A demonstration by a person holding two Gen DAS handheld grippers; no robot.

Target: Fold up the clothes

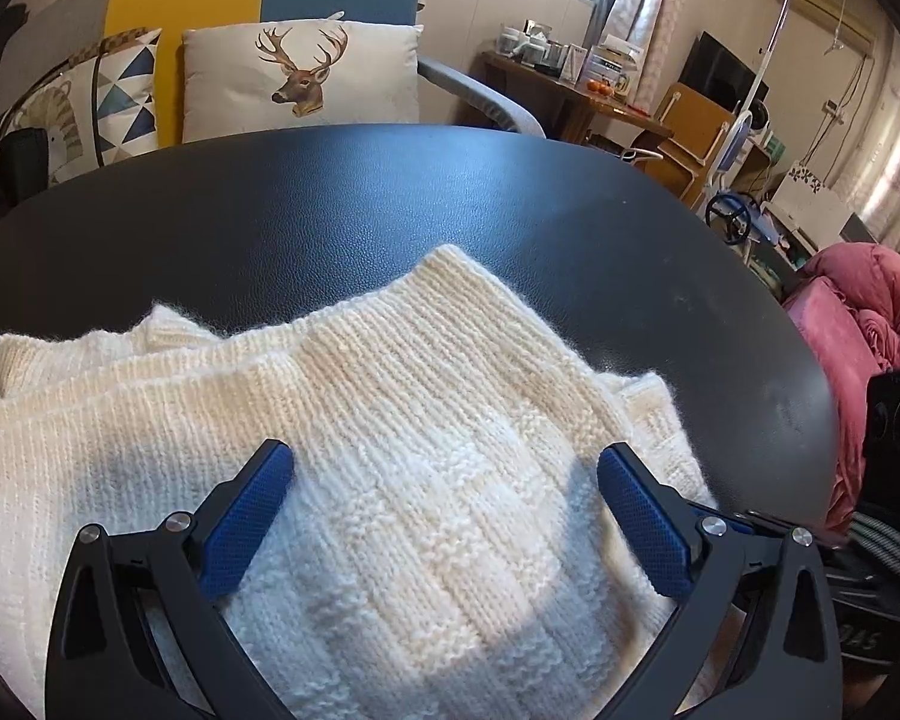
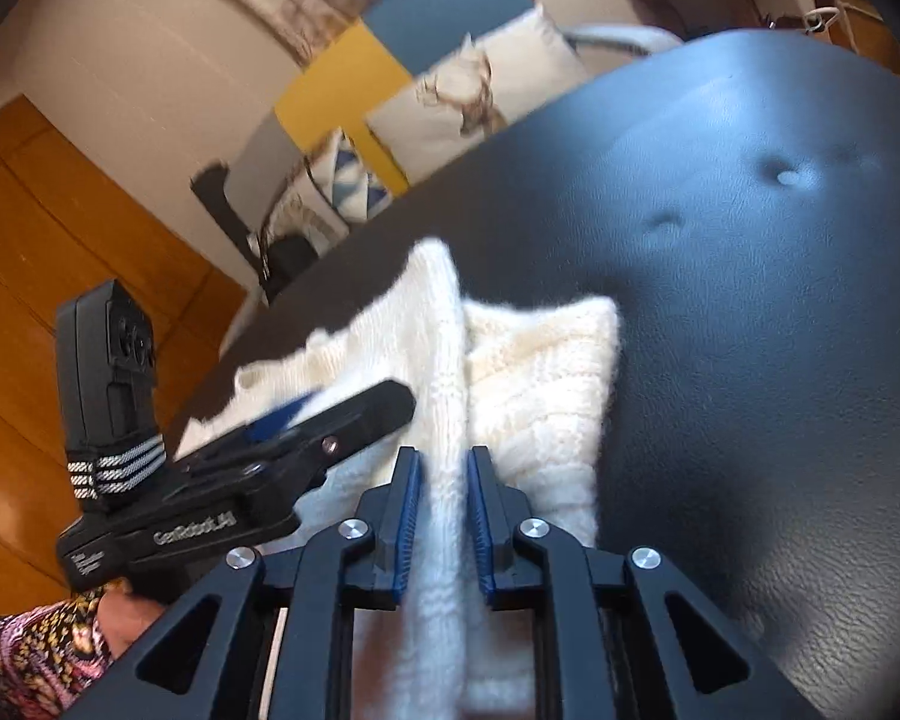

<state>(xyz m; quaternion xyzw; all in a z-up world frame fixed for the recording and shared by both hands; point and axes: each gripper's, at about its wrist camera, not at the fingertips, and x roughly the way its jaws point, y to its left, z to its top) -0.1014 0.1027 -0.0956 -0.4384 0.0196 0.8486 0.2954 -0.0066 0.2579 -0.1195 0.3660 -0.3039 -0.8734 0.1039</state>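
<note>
Two grippers over my cream sweater [image 1: 390,420] on the black table [image 1: 390,192]: left gripper [image 1: 444,468] spread wide, released; right gripper [image 2: 444,480] clenched on a raised fold at lower centre.

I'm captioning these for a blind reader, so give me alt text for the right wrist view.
The right gripper pinches a raised fold of a cream knitted sweater lying on a black table. The open left gripper hovers over the sweater at the left.
</note>
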